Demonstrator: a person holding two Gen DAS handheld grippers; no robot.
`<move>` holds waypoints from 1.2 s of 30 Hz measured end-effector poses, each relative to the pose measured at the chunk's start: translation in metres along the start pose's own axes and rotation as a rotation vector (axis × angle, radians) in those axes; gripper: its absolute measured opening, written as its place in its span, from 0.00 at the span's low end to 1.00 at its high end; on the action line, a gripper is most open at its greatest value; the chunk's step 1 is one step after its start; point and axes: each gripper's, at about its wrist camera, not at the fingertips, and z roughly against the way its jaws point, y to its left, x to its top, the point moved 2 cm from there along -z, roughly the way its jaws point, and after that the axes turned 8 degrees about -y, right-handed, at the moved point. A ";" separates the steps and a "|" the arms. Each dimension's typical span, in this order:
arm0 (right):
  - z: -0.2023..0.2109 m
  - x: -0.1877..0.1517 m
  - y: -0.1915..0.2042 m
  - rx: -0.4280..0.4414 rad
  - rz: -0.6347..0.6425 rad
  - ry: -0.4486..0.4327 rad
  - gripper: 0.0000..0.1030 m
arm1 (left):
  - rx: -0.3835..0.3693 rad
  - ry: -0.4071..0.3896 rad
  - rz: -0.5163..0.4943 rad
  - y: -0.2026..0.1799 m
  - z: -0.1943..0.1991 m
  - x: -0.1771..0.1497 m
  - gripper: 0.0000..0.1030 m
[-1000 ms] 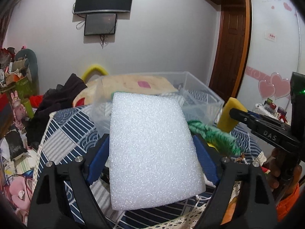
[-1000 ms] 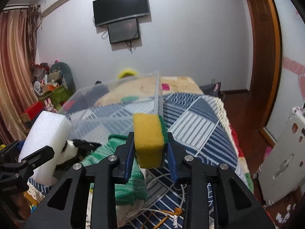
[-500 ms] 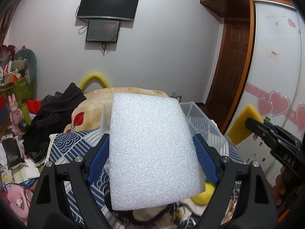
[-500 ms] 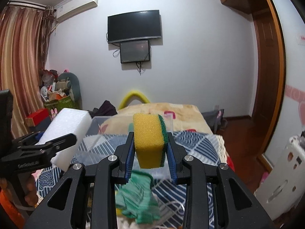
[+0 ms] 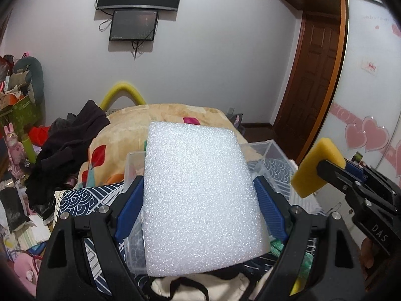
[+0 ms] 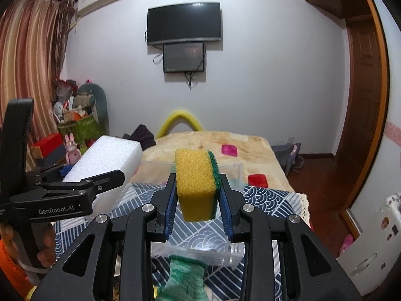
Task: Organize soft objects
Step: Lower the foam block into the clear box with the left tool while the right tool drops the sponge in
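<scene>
My left gripper (image 5: pixel 198 200) is shut on a big white foam block (image 5: pixel 200 190) and holds it in the air above a clear plastic bin (image 5: pixel 273 150). The block also shows in the right wrist view (image 6: pixel 105 160), left of my right gripper. My right gripper (image 6: pixel 196 195) is shut on a yellow sponge with a green scouring side (image 6: pixel 195 183), raised over the same bin (image 6: pixel 233 168). The sponge shows at the right of the left wrist view (image 5: pixel 315 168). A green knitted cloth (image 6: pixel 185 276) lies below, in front of the bin.
The bin stands on a blue patterned cover (image 6: pixel 270 200) over a bed with a beige blanket (image 6: pixel 205 140). Dark clothes (image 5: pixel 70 145) and clutter (image 5: pixel 15 115) lie at the left. A wooden door (image 5: pixel 310 80) and a wardrobe with hearts (image 5: pixel 366 135) are at the right.
Both grippers have risen and tilted up with their loads. The bin and green cloth sit lower in both views; the wall and screens fill more of them.
</scene>
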 end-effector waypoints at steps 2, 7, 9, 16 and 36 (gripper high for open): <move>-0.009 -0.002 0.001 -0.005 0.009 0.026 0.27 | 0.016 0.018 -0.013 -0.001 -0.011 -0.001 0.83; -0.031 -0.009 -0.001 -0.007 0.026 0.110 0.27 | 0.038 0.084 -0.026 -0.001 -0.037 -0.005 0.83; -0.037 -0.013 -0.002 -0.013 0.034 0.139 0.27 | 0.041 0.115 -0.020 0.001 -0.048 -0.007 0.83; -0.052 -0.020 -0.002 -0.019 0.074 0.233 0.27 | 0.048 0.195 -0.014 0.006 -0.070 -0.014 0.83; -0.027 -0.006 0.002 -0.031 0.127 0.160 0.54 | 0.037 0.156 -0.057 -0.004 -0.033 -0.003 0.92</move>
